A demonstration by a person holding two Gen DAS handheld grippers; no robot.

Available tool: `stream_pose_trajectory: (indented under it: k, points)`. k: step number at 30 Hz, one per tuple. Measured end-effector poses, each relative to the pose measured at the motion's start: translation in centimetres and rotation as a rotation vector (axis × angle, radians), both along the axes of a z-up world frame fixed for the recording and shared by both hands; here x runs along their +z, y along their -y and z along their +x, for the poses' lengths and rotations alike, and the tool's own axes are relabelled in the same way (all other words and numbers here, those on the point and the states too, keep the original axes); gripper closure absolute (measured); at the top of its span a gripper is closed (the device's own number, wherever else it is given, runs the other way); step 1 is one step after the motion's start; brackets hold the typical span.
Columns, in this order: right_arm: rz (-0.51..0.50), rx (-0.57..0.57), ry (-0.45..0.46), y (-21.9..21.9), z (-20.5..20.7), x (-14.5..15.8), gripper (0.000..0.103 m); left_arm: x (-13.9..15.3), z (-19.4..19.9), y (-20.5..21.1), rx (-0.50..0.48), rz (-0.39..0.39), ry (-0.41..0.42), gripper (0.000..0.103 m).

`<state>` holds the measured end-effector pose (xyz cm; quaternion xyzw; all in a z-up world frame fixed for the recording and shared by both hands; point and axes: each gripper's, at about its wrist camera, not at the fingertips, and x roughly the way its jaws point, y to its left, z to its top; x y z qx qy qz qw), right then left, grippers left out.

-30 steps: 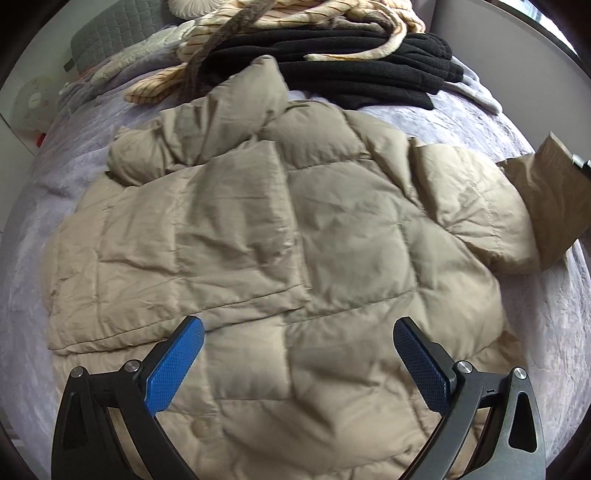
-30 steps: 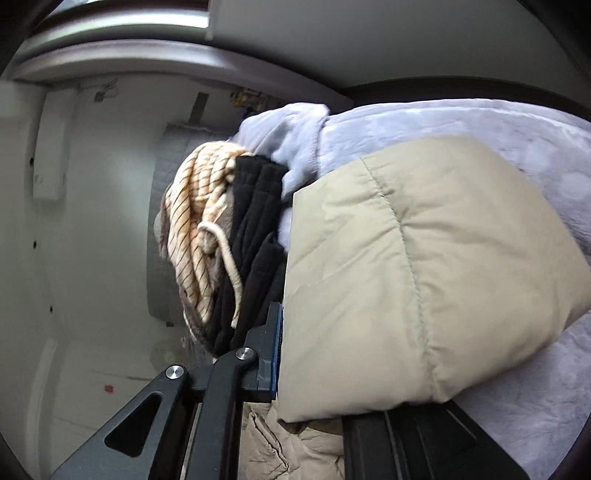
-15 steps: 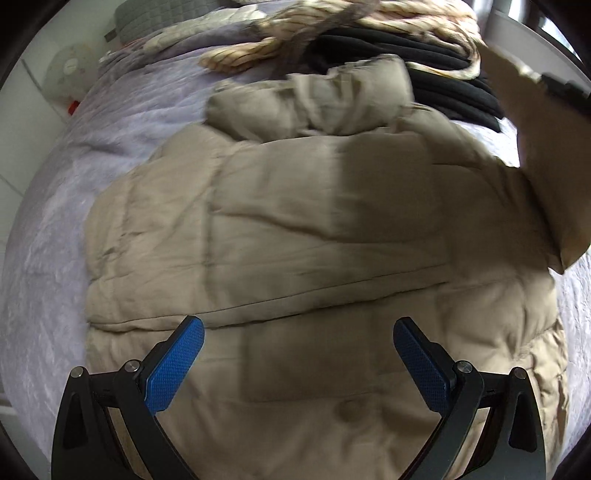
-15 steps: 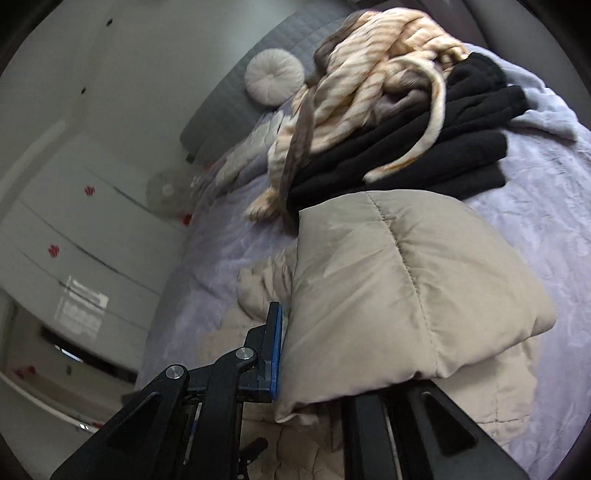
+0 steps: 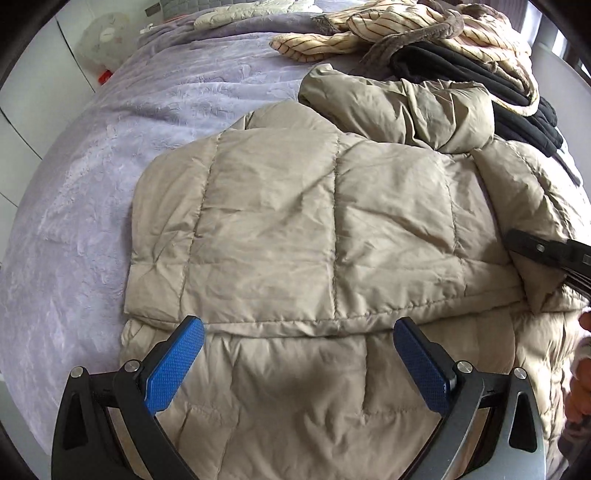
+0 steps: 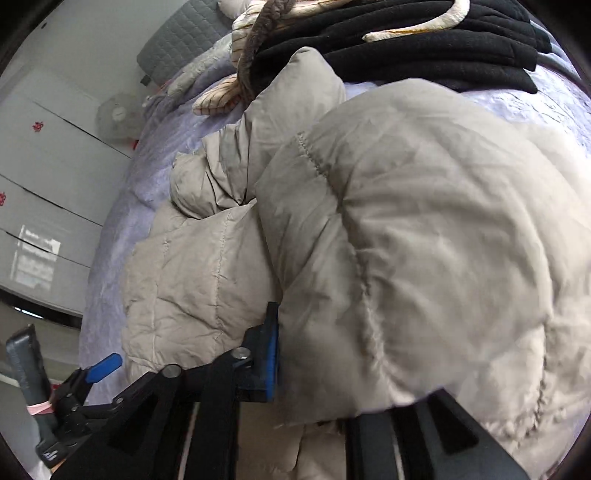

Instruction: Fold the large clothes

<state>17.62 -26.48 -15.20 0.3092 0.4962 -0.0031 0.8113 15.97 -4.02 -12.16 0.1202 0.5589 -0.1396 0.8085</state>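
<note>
Lilac bedspread [image 5: 110,155], right hand-held gripper [image 6: 306,373] clamping beige jacket [image 5: 317,229]

A striped garment [image 5: 406,29] lies on black folded clothes [image 5: 480,85], fan [image 5: 101,40] beyond.

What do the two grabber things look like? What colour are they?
The left gripper has black frames with triangle cut-outs, silver screws, and bright blue bumpy pads on its fingers. The right gripper is the same: black metal, silver screws, a blue pad. A pink band wraps the left one's dark handle, seen from the right camera.
</note>
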Motion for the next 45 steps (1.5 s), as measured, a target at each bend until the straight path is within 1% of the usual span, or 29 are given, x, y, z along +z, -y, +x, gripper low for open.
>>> stream_pose_trajectory:
  k: [2, 3, 5, 7, 9, 10, 11, 12, 13, 14, 18, 21, 22, 23, 24, 25, 27, 29, 32, 34, 35, 37, 38, 40, 41, 42, 43, 44, 45]
  points:
    - [0.020, -0.016, 0.023, 0.3, -1.0, 1.5, 0.032, 0.2, 0.5, 0.0, -0.001, -0.033, -0.002, 0.000]
    - [0.023, -0.040, 0.050, 0.7, -2.0, 2.4, 0.027, 0.4, 0.8, 0.0, -0.003, -0.056, -0.003, 0.000]
    - [0.020, -0.103, 0.080, 1.7, -3.2, 3.4, 0.027, 0.8, 1.2, -0.2, -0.007, -0.100, -0.002, 0.000]
    - [0.057, -0.215, 0.082, 3.7, -4.4, 3.5, 0.028, 1.1, 2.2, -0.6, -0.006, -0.143, -0.004, 0.000]
    - [0.130, -0.320, 0.083, 5.8, -4.8, 2.6, 0.059, 1.4, 3.3, -1.3, 0.000, -0.193, -0.011, 0.000]
    - [0.134, -0.346, 0.074, 6.5, -4.5, 2.3, 0.084, 1.6, 3.7, -1.6, 0.002, -0.213, -0.012, 0.000]
    - [0.137, -0.343, 0.092, 6.5, -4.0, 2.5, 0.089, 1.8, 4.0, -2.0, 0.004, -0.234, -0.012, 0.000]
    - [0.124, -0.324, 0.113, 6.3, -3.3, 3.0, 0.090, 2.1, 4.4, -2.5, 0.007, -0.259, -0.012, 0.000]
    - [0.099, -0.291, 0.135, 5.5, -2.6, 3.5, 0.092, 2.3, 4.6, -2.9, 0.008, -0.284, -0.014, 0.000]
    - [0.045, -0.223, 0.167, 4.0, -1.5, 4.6, 0.092, 2.4, 4.9, -3.3, 0.009, -0.313, -0.019, 0.000]
    - [-0.060, 0.021, 0.215, -1.5, 1.6, 6.0, 0.092, 2.9, 6.0, -5.4, 0.031, -0.484, -0.077, 0.000]
    - [-0.130, 0.169, 0.170, -6.3, 2.7, 5.2, 0.088, 3.0, 6.6, -6.2, 0.042, -0.579, -0.126, 0.000]
    - [-0.149, 0.201, 0.145, -6.9, 3.0, 4.9, 0.072, 2.9, 6.7, -6.3, 0.040, -0.602, -0.138, 0.000]
    - [-0.170, 0.233, 0.110, -7.7, 3.1, 4.3, 0.044, 2.9, 6.9, -6.3, 0.036, -0.616, -0.146, 0.000]
    - [-0.195, 0.256, 0.074, -8.3, 3.0, 3.7, 0.033, 2.9, 7.0, -6.1, 0.030, -0.624, -0.152, 0.000]
    - [-0.209, 0.263, 0.060, -8.4, 2.6, 3.4, 0.028, 2.9, 7.0, -5.8, 0.020, -0.631, -0.161, 0.000]
    - [-0.205, 0.268, 0.050, -7.9, 1.2, 3.4, 0.028, 2.7, 7.0, -5.0, -0.007, -0.637, -0.182, 0.000]
    - [-0.182, 0.240, 0.034, -6.4, -0.3, 3.4, 0.028, 2.3, 6.7, -3.8, -0.034, -0.641, -0.211, 0.000]
    - [-0.115, 0.130, -0.018, -2.2, -3.9, 2.9, 0.028, 0.9, 6.7, -1.9, -0.056, -0.630, -0.258, 0.000]
    - [-0.033, 0.007, -0.057, 1.4, -7.0, 2.3, 0.028, -0.3, 6.9, -0.5, -0.060, -0.619, -0.288, 0.000]
    - [0.040, -0.086, -0.070, 4.0, -9.2, 1.8, 0.028, -0.7, 7.0, 0.0, -0.057, -0.610, -0.296, 0.000]
    - [0.158, -0.233, -0.069, 7.5, -12.3, 0.7, 0.028, -1.2, 7.2, 1.1, -0.054, -0.592, -0.297, 0.000]
    - [0.192, -0.284, -0.067, 8.6, -13.0, 0.4, 0.028, -1.3, 7.3, 1.6, -0.052, -0.580, -0.289, 0.001]
    - [0.278, -0.425, -0.043, 11.9, -14.7, -0.6, 0.028, -1.1, 7.4, 2.4, -0.059, -0.565, -0.273, 0.025]
    - [0.292, -0.458, -0.032, 12.7, -15.1, -0.7, 0.037, -1.1, 7.4, 2.9, -0.069, -0.549, -0.280, 0.054]
    - [0.305, -0.501, -0.010, 13.9, -15.5, -0.9, 0.050, -1.2, 7.4, 3.2, -0.073, -0.529, -0.288, 0.084]
    - [0.307, -0.513, -0.004, 14.4, -15.4, -1.1, 0.085, -1.3, 7.3, 2.8, -0.077, -0.528, -0.290, 0.089]
    - [0.305, -0.524, 0.000, 15.1, -15.2, -1.2, 0.094, -1.0, 6.9, 2.5, -0.080, -0.537, -0.276, 0.089]
    - [0.295, -0.524, 0.007, 15.4, -14.9, -1.3, 0.094, -0.6, 6.4, 2.1, -0.091, -0.539, -0.253, 0.089]
